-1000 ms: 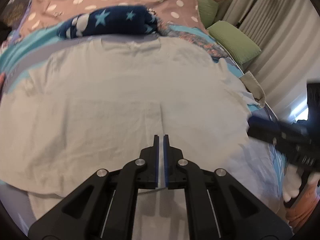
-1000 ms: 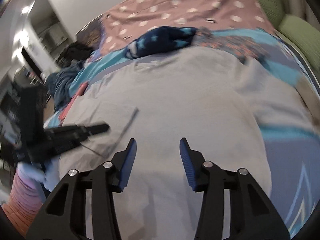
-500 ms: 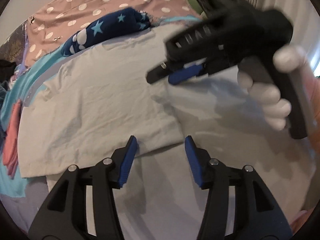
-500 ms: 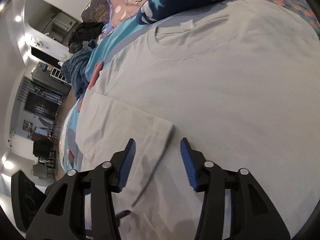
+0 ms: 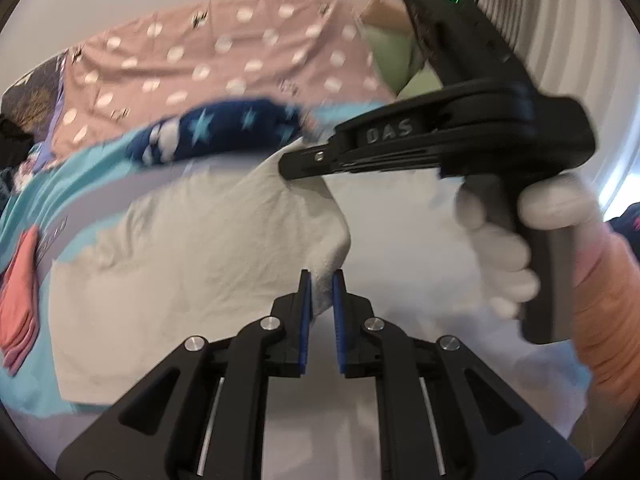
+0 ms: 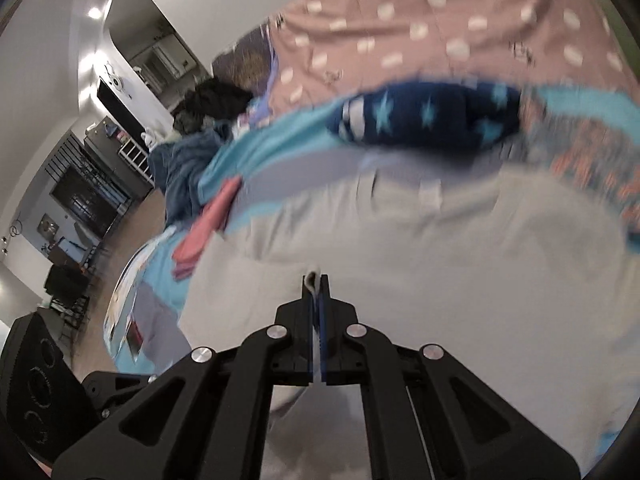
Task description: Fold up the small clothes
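**Both claws pinch the grey T-shirt on the bed**

While the grey T-shirt (image 5: 192, 256) lies spread over the bed (image 5: 48, 184), a fold of its cloth is raised between the two claws. The left claw (image 5: 319, 284) has its blue pads drawn narrow with a bunched ridge of the fabric caught between them. In the left wrist view the right claw (image 5: 288, 168) reaches in from the right side, its tip touching a lifted corner of the same shirt; a white-gloved hand (image 5: 504, 248) grips its handle. Between the two grips the cloth hangs in a curved flap above the rest of the garment.

In the right wrist view the right claw (image 6: 316, 284) is closed almost fully, and a small tuft of grey fabric stands up between its pad tips. The shirt's neckline and label (image 6: 430, 196) lie farther away, toward the head of the bed.

Beyond the shirt rests a navy garment with light stars (image 5: 224, 136), just past the collar edge. Behind it is a pink spotted blanket (image 5: 224, 60). A folded coral-red cloth (image 5: 20, 304) lies at the left edge of the bed, apart from the shirt, on the turquoise sheet. A green pillow (image 5: 392, 56) shows near the curtain. Both views are motion-blurred.
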